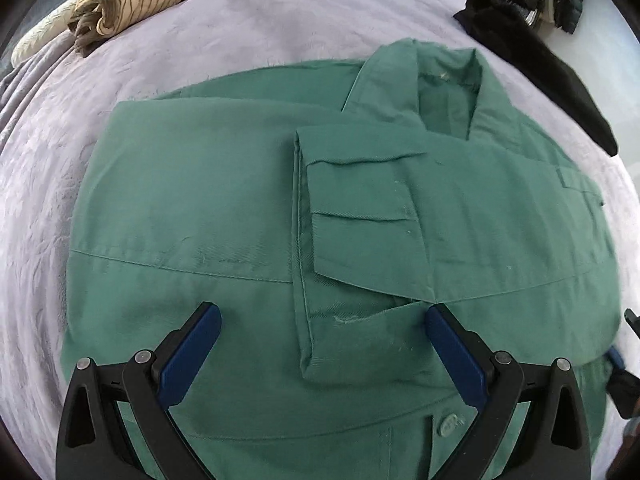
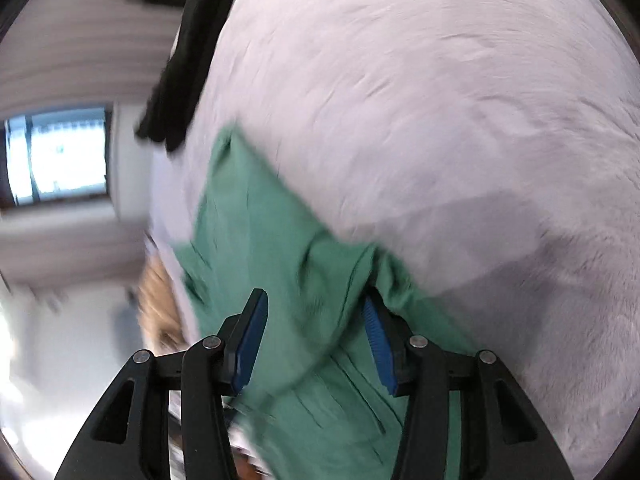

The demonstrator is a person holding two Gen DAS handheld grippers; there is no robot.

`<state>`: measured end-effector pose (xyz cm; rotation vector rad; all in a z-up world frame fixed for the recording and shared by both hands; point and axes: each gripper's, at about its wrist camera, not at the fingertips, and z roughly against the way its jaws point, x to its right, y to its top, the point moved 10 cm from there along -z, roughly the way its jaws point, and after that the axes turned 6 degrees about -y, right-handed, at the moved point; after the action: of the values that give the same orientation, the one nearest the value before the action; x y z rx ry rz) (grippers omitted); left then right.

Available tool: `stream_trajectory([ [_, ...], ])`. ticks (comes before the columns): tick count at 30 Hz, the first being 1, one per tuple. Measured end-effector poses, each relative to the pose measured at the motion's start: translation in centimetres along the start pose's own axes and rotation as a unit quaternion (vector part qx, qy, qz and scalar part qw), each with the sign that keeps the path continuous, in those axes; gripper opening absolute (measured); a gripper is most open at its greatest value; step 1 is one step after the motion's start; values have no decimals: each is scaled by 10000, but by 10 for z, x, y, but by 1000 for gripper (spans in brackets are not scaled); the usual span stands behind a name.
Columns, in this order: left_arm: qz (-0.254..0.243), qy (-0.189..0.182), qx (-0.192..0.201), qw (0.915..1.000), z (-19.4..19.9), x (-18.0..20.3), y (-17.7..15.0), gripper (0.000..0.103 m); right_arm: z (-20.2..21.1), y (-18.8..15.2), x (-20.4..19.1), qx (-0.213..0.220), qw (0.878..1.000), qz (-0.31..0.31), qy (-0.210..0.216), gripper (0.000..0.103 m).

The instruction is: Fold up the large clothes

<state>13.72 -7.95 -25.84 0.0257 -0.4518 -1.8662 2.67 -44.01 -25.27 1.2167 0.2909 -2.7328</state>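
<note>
On the lilac fleece bed (image 1: 280, 32), both hand-held grippers (image 1: 322, 322) (image 2: 314, 314) gape wide over the half-folded green cotton jacket (image 1: 200, 184); pinch matching hem corners, fold evenly collarward.

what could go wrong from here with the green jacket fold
1. The folded sleeve lies loose across the green jacket; lifting the hem may slide it out of place.
2. The right gripper is open with cloth between its fingers, in a blurred view; its bite may be uneven.
3. The black garment lies close to the collar and might get caught in the fold.
</note>
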Motion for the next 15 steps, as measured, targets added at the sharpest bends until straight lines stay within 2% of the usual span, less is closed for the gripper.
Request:
stream_trajectory([
  [1, -21, 31, -5, 10000, -1, 1, 0, 103, 0, 6, 3, -1, 9999, -136, 50, 4],
  [4, -109, 101, -7, 9999, -1, 3, -1, 103, 0, 11, -3, 152, 9999, -22, -9, 2],
  [7, -195, 167, -19, 9997, -5, 8, 1, 103, -5, 8, 7, 270, 9988, 79, -399, 2],
  [10, -228, 211, -27, 9995, -9, 9, 3, 103, -15, 5, 13, 214, 9988, 68, -438, 2],
  [15, -151, -14, 29, 9999, -4, 5, 19, 103, -7, -3, -1, -29, 9955, 642, -694, 5],
])
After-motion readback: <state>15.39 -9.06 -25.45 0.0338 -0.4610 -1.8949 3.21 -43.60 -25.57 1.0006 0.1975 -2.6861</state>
